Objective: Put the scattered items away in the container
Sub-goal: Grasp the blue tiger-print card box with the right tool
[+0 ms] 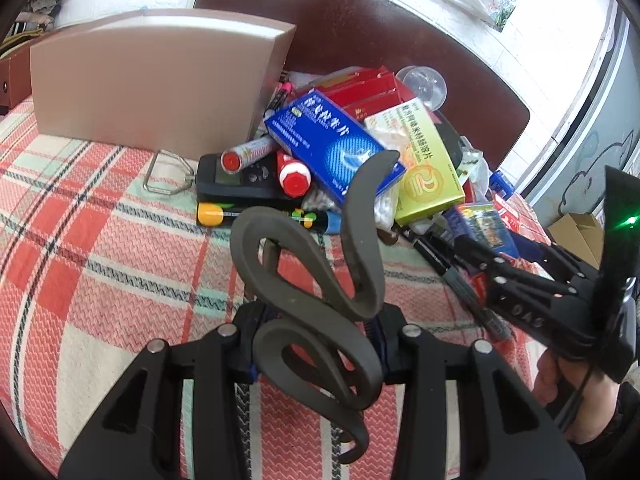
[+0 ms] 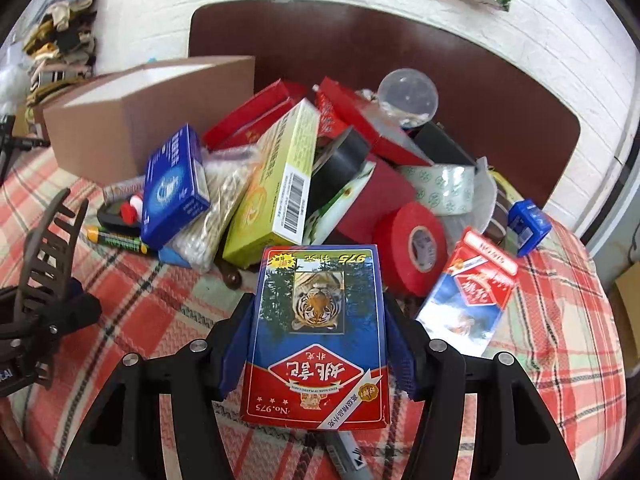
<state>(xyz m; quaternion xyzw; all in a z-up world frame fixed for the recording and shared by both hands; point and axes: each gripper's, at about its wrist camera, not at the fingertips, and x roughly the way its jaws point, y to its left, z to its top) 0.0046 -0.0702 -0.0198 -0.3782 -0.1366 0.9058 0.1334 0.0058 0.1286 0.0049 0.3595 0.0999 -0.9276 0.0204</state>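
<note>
- The right gripper (image 2: 318, 344) grips a playing-card box (image 2: 318, 332) with a tiger print at lower centre of the right wrist view; the box sits between the two blue-padded fingers (image 2: 236, 354), which press its long sides.
- The left gripper (image 1: 320, 276) clamps a dark hair claw clip (image 1: 308, 284) at centre of the left wrist view; its curved loops stand above the fingers.
- The container (image 1: 148, 80), a tan box, stands at upper left of the left wrist view on the plaid cloth (image 1: 80, 248).
- The clutter pile lies right of the container: a blue medicine box (image 1: 332, 148), a yellow-green box (image 1: 424, 164), and a red tape roll (image 2: 412, 244).
- A second card box (image 2: 468, 292) lies just right of the held one.
</note>
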